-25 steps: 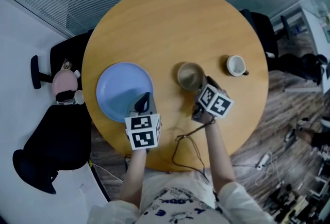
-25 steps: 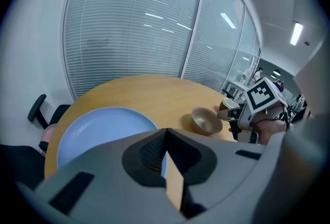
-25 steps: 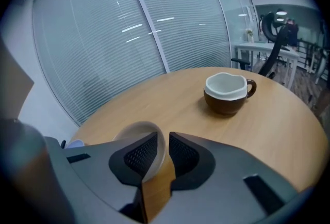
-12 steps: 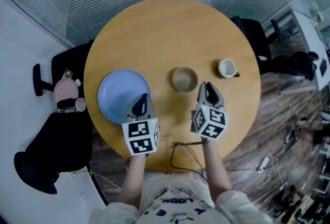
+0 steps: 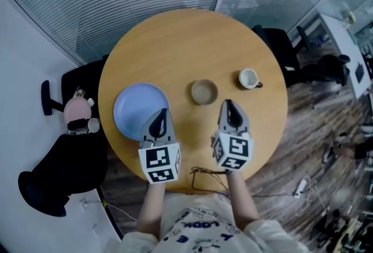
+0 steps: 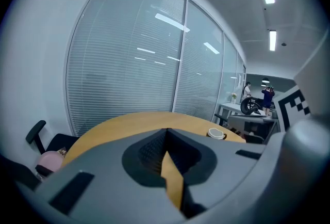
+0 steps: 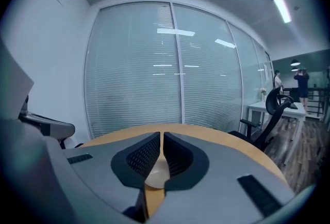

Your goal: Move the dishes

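Two grippers hovered over the surface (image 5: 186, 42) near its 6 o'clock edge. Left gripper (image 5: 161, 112) fingers were fully closed and empty. Right gripper (image 5: 228, 103) fingers had just been closing, down to a thin slit, also empty. Blue plate (image 5: 135, 107) sat at 8 o'clock, bowl (image 5: 204, 92) near centre, cup (image 5: 249, 78) at 3 o'clock.
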{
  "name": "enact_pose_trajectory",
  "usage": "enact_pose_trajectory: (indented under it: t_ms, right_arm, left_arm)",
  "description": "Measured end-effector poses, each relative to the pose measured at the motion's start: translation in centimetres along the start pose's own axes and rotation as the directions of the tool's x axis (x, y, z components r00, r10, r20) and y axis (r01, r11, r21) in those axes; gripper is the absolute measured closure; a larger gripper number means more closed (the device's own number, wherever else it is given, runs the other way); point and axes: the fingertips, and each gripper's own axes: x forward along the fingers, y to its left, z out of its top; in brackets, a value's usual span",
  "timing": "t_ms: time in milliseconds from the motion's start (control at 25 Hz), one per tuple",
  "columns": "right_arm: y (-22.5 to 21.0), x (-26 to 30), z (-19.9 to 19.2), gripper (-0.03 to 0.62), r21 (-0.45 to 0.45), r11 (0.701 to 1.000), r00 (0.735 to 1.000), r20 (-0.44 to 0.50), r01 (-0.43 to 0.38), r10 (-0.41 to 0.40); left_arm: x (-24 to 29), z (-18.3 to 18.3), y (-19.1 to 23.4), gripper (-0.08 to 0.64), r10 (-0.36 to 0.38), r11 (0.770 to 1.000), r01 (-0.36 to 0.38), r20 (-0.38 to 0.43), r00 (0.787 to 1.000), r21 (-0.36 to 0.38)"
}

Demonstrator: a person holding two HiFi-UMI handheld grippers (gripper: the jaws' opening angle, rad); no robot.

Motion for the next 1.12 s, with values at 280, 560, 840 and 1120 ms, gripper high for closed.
enact_pose_trajectory:
  t_ms: [280, 560, 840, 1120]
  right_arm:
    - [1.7, -3.2, 2.3, 0.574, -0.051, 0.998, 0.997, 0.076, -0.022, 0.026]
    - [1.5, -5.2, 3.0, 0.577, -0.078, 0.997, 0.994, 0.112, -0.01, 0.018]
    - [1.3, -6.3, 2.9, 0.581, -0.055, 0.998, 0.992, 0.121, -0.012, 0.018]
    - [0.8, -7.0, 2.9, 0.583, -0.065, 0.998, 0.993, 0.118, -0.013, 0.021]
  left_arm:
    - [-2.7, 1.6, -0.7, 0.558, 0.011, 0.999, -0.014, 0.085, 0.996, 0.035]
    - [-4.3, 2.7, -1.1, 0.558, 0.021, 0.997, -0.032, 0.147, 0.989, 0.072]
    - [-5.2, 3.1, -1.4, 0.558, 0.022, 0.995, -0.038, 0.177, 0.984, 0.087]
    - [-5.7, 3.7, -2.0, 0.558, 0.019, 0.995, -0.037, 0.191, 0.981, 0.092]
